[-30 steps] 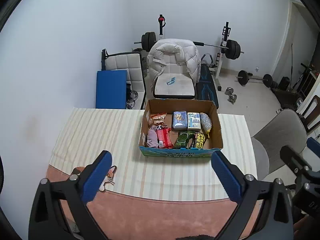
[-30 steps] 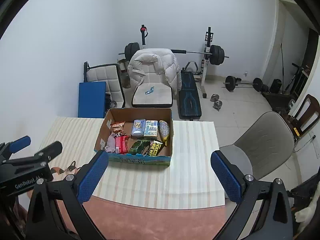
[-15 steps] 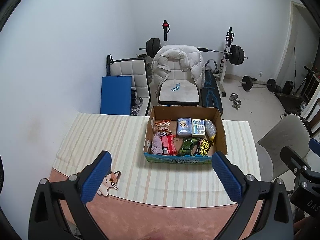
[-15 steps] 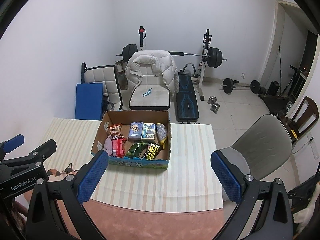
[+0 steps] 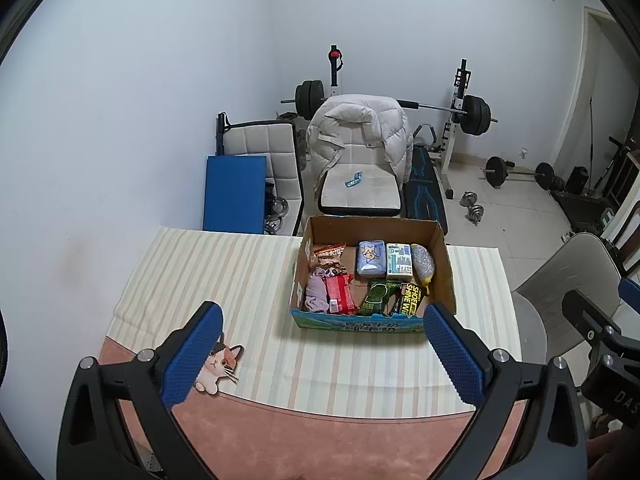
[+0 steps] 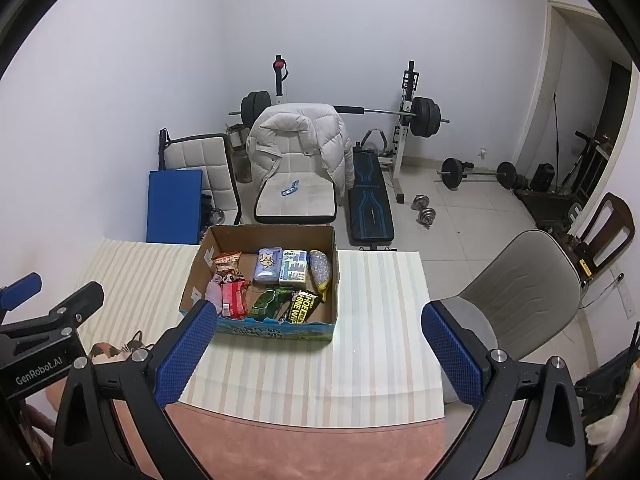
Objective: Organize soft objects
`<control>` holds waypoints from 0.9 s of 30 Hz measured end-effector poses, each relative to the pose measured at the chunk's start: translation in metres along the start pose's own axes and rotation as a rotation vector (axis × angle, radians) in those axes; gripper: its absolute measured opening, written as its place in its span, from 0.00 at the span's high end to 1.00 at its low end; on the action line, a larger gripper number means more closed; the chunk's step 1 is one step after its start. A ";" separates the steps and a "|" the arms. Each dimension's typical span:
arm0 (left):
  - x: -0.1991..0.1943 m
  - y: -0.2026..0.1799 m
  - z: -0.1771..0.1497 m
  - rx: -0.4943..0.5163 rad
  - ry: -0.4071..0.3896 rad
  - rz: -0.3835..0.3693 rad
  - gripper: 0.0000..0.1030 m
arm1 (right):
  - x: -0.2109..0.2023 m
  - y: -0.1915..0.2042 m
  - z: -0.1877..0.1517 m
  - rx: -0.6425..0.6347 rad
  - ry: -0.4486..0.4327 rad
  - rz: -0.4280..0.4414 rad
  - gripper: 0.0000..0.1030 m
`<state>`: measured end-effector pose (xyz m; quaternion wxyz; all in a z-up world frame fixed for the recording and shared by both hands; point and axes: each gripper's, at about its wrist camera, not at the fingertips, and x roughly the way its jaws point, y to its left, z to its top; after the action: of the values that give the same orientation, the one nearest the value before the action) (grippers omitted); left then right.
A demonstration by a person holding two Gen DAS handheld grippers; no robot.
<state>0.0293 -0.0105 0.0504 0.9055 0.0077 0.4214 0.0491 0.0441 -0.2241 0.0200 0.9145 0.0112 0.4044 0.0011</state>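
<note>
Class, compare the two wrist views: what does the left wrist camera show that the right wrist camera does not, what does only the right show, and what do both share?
Only the left wrist view shows the face of the cat-shaped mat at the striped cloth's near-left edge; the right view catches just its ears.

Only the right wrist view shows the brown wooden chair at far right.

Both show the cardboard box of packets, the striped tablecloth, the white jacket on a chair, and the barbell rack.

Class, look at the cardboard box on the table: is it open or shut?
Open. The cardboard box has no lid over it; packets lie visible inside.
</note>
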 end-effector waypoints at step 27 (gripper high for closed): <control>-0.005 0.000 0.000 0.000 -0.006 -0.007 0.00 | -0.001 0.004 -0.002 0.000 -0.004 -0.005 0.00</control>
<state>0.0264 -0.0107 0.0545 0.9069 0.0066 0.4187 0.0460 0.0423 -0.2203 0.0196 0.9154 0.0103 0.4025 -0.0012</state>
